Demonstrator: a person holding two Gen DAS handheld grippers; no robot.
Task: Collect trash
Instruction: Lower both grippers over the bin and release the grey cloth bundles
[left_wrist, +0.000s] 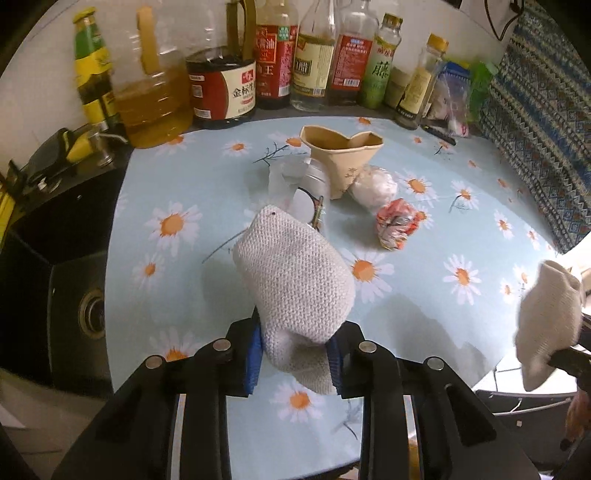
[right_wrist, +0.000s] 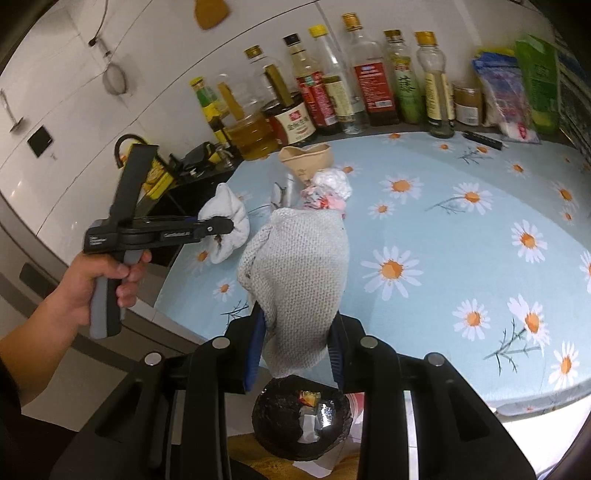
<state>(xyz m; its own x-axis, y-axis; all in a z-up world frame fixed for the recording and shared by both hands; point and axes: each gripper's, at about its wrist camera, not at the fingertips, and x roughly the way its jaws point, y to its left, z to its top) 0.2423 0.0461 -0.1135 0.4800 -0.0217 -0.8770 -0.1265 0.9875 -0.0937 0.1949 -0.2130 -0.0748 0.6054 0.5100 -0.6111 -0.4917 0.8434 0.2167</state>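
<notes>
Trash lies in a heap mid-table: a crushed brown paper cup (left_wrist: 341, 155), a clear crumpled plastic bottle (left_wrist: 299, 184), a white wad (left_wrist: 373, 184) and a red-and-white wrapper (left_wrist: 397, 221). My left gripper (left_wrist: 295, 258), fingers covered in knitted cloth, hovers just short of the bottle; it looks shut and empty. My right gripper (right_wrist: 295, 258), also cloth-covered, hovers over the table's near edge, short of the heap (right_wrist: 325, 184), and looks shut and empty. The left gripper (right_wrist: 225, 225) shows in the right wrist view too. A black-lined trash bin (right_wrist: 295, 417) with scraps sits below the table edge.
The daisy-print tablecloth (left_wrist: 443, 240) covers the table. Several oil and sauce bottles (left_wrist: 221, 85) line the back wall. Snack bags (right_wrist: 517, 81) stand back right. A black stove (left_wrist: 74, 258) lies left of the table. A patterned cloth (left_wrist: 535, 129) hangs on the right.
</notes>
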